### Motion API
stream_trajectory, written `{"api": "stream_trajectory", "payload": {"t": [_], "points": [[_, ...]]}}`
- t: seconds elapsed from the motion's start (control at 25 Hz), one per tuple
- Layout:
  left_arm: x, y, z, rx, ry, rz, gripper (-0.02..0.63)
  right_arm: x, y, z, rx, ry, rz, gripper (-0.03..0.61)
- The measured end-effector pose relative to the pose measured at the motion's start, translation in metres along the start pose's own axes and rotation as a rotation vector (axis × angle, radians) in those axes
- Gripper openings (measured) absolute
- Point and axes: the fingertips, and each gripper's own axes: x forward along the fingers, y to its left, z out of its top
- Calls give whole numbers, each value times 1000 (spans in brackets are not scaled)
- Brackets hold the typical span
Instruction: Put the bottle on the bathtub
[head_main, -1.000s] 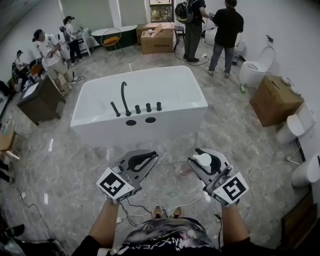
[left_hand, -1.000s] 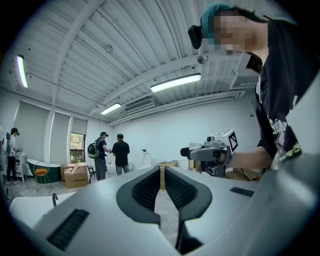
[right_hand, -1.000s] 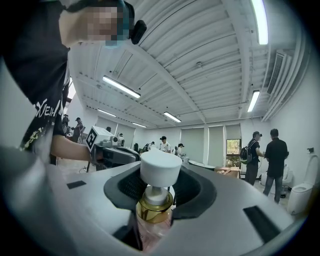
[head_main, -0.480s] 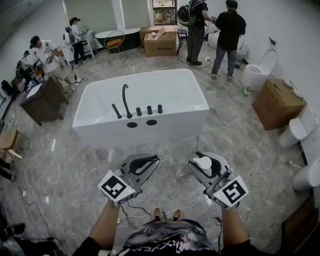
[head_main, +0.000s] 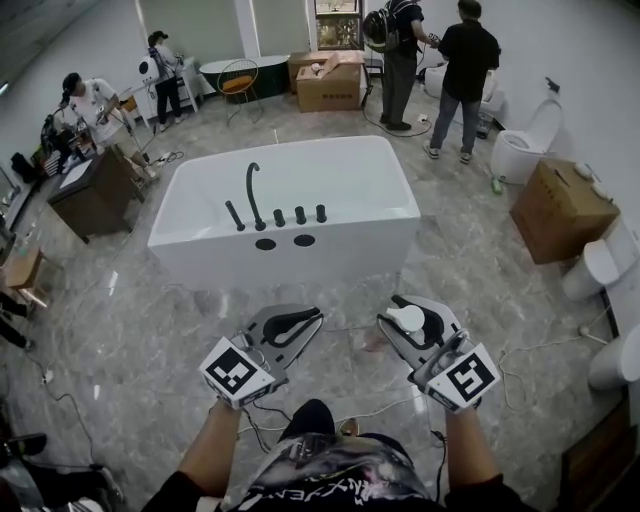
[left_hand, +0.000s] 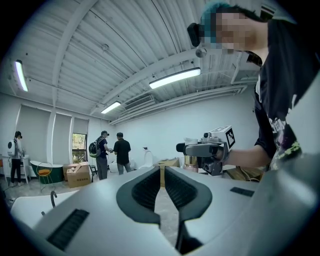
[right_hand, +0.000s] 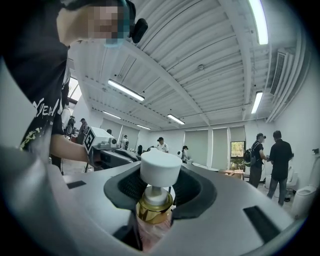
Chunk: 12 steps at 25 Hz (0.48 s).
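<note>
Bright, even indoor light from long white ceiling tube lamps (left_hand: 175, 77). Soft glare streaks on glossy grey marble floor (head_main: 105, 300) toward 9 o'clock. Gripper views: heavy fisheye bending, black vignette corners.

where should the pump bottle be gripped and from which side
Grip the bottle high on its body, at the gold collar, coming from the side with the fingers on opposite flanks, as the right gripper has it. The white cap sits on a thin stem, a poor hold; a side grip likely keeps it upright for the bathtub.
</note>
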Motion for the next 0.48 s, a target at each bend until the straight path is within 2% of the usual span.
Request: {"api": "stream_trajectory", "payload": {"t": [0.48], "points": [[20, 8, -17, -1, -19, 3, 41, 6, -15, -18, 0, -18, 12, 141]]}}
